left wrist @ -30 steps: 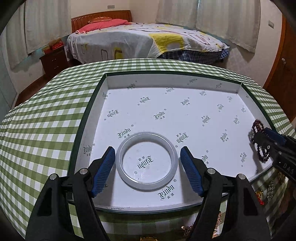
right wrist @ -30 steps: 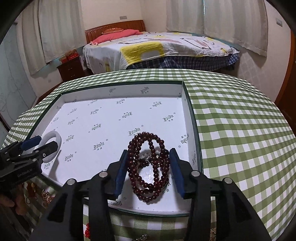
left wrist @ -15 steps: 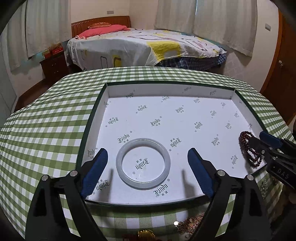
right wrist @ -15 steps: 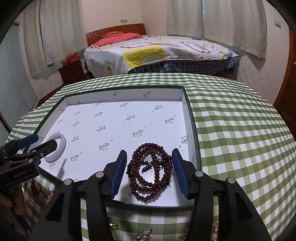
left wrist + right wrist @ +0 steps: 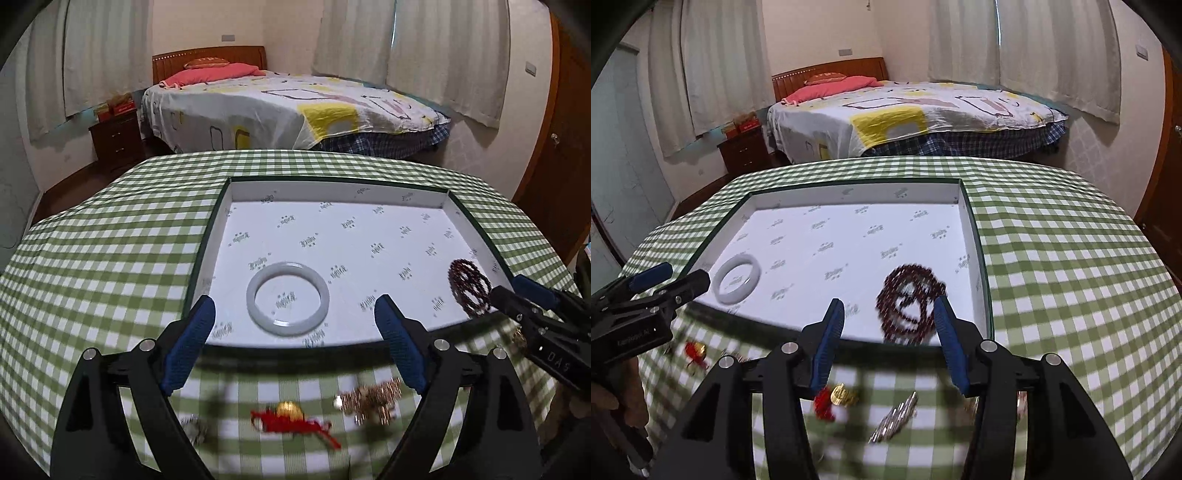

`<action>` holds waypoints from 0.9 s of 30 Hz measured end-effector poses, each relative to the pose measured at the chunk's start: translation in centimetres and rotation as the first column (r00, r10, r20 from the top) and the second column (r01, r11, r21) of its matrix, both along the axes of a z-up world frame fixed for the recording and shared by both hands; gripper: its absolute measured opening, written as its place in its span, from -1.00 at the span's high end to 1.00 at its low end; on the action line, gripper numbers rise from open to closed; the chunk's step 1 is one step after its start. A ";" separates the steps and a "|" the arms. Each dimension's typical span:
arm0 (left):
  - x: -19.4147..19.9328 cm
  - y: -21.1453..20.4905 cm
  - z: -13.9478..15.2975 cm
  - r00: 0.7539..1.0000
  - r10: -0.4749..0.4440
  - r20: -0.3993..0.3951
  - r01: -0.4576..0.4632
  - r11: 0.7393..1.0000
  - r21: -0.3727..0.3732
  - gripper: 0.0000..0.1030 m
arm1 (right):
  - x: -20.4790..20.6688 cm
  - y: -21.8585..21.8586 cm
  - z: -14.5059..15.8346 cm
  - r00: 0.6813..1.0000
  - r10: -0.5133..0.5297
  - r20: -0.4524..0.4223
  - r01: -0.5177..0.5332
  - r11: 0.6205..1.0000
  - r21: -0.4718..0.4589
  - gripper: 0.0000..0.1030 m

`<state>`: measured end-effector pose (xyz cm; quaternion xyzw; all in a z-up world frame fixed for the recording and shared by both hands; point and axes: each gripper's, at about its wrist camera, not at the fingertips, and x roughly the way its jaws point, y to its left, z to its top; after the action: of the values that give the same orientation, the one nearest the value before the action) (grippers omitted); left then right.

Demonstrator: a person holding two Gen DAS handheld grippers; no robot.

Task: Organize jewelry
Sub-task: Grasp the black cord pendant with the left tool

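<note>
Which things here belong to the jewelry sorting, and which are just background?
Job:
white bangle in the tray
dark red bead strand in the tray
red-and-gold charm, gold chain pile, silver piece on the tablecloth

Background:
bed
nightstand
curtains

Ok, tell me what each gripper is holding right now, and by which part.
Nothing is held. The left gripper is open, short of the white bangle lying in the box; the right gripper is open, with the bead bracelet lying free.

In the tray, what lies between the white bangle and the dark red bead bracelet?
Nothing: only the tray's bare printed white lining separates the white bangle from the dark red bead bracelet. The right wrist view shows the whole stretch.
</note>
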<state>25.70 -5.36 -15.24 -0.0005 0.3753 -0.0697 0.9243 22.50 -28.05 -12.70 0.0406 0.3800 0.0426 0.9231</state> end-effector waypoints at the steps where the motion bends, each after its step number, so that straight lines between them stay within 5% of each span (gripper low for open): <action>1: -0.4 0.1 0.1 1.000 0.003 -0.002 -0.003 1.000 -0.004 -0.67 | -0.7 0.2 0.0 1.000 0.006 -0.001 -0.006 1.000 0.001 0.03; 27: -12.5 -2.0 -0.9 0.999 -0.011 -0.033 0.012 0.999 0.034 -0.67 | -11.5 -0.5 0.4 1.000 0.012 0.021 -0.012 1.000 -0.021 0.03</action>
<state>13.25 -7.32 -16.18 0.0164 0.3916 -0.0685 0.9175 10.96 -28.57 -12.34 0.0281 0.3707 0.0444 0.9273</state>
